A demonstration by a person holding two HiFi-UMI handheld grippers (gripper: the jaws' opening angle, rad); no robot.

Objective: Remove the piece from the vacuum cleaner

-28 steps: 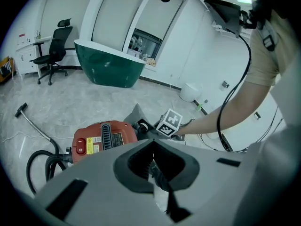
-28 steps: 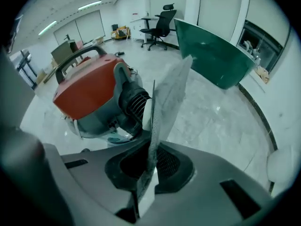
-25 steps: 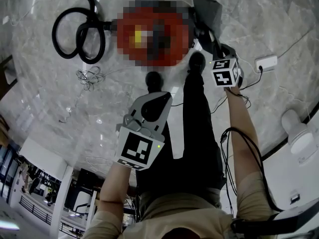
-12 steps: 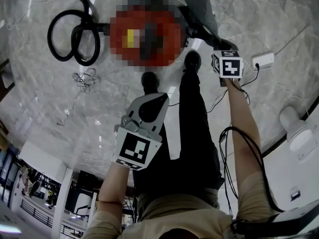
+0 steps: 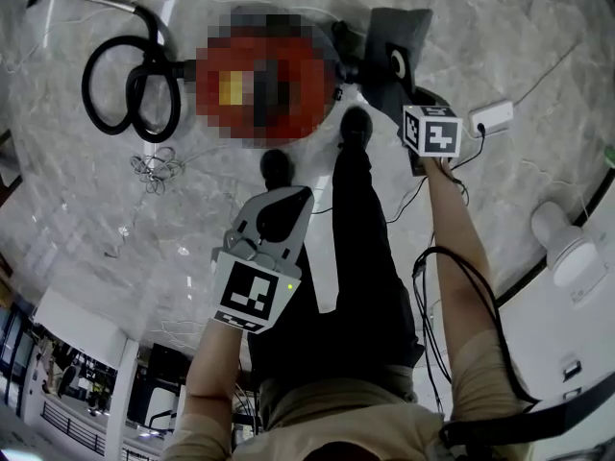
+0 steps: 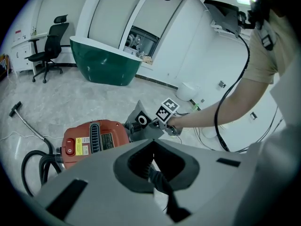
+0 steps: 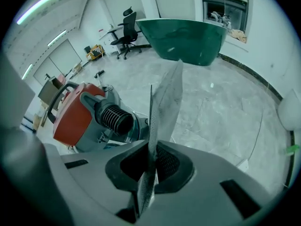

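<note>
Red vacuum cleaner (image 6: 96,139), grey piece (image 6: 146,127) in right tongs (image 6: 161,127)

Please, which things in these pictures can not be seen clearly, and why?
- Head view: a mosaic patch covers the vacuum cleaner, so its top is unreadable.
- Left gripper view: its labels are too small to read; the left tool's body hides part of the hose.
- Right gripper view: the grey piece stands nearly edge-on; the right tool hides its lower end.
</note>
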